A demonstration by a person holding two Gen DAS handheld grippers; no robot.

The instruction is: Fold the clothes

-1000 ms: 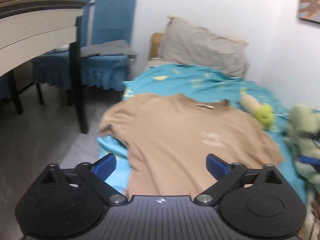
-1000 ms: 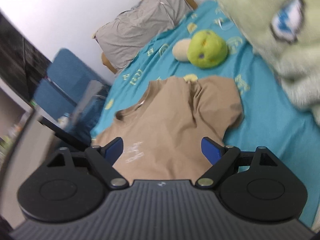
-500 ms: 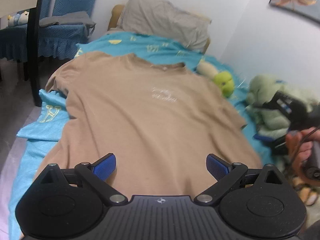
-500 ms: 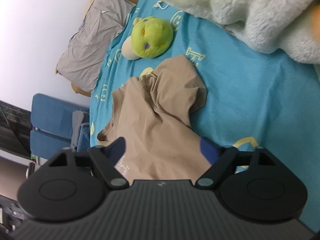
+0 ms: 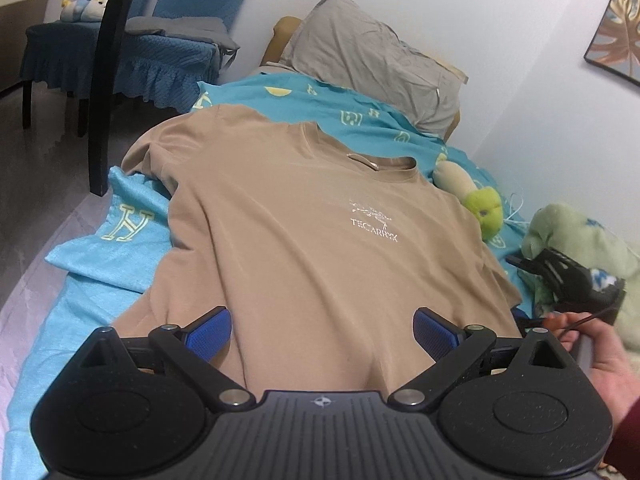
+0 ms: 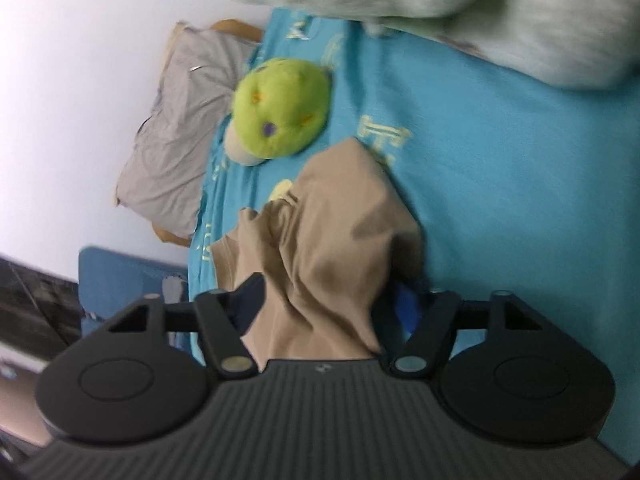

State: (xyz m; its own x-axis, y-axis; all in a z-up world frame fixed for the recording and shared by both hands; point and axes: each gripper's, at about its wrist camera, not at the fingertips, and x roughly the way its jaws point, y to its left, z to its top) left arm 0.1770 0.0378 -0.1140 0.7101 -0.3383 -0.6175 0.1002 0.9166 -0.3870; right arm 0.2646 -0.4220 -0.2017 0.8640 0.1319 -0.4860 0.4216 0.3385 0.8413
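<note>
Tan T-shirt (image 5: 320,248) spread face up across the middle of the left wrist view, lying on the blue bedsheet (image 5: 104,256), collar toward the upper right, white logo print just right of centre. Left sleeve draped off the bed edge at centre left. Left gripper (image 5: 322,330) low in the frame, blue fingers (image 5: 210,330) spread wide over the shirt's hem, cloth lying between them but neither pad pressing on it: released, grasping nothing. Grey pillow (image 5: 380,60) up at the top centre against the white wall. Green plush toy (image 5: 486,210) just beside the shirt's right shoulder, a bigger pale green plush (image 5: 580,240) at the right edge. Hand (image 5: 608,364) at lower right, wrapped round the right gripper's handle, a dark red sleeve below it. Blue-covered chair (image 5: 132,60) at upper left, a dark leg standing in front of it.

Over to the right wrist view, blurred with motion: right gripper (image 6: 326,308) straddling the bunched sleeve of the T-shirt (image 6: 332,248) at centre bottom. Jaws just been closing, a thick fold of tan cloth between them; pads close against the fabric on both sides, yet cannot tell through the blur whether clenched on it. Green plush toy (image 6: 284,114) above the sleeve in the upper middle, pillow (image 6: 180,128) at left, bedsheet (image 6: 500,184) filling the right.
</note>
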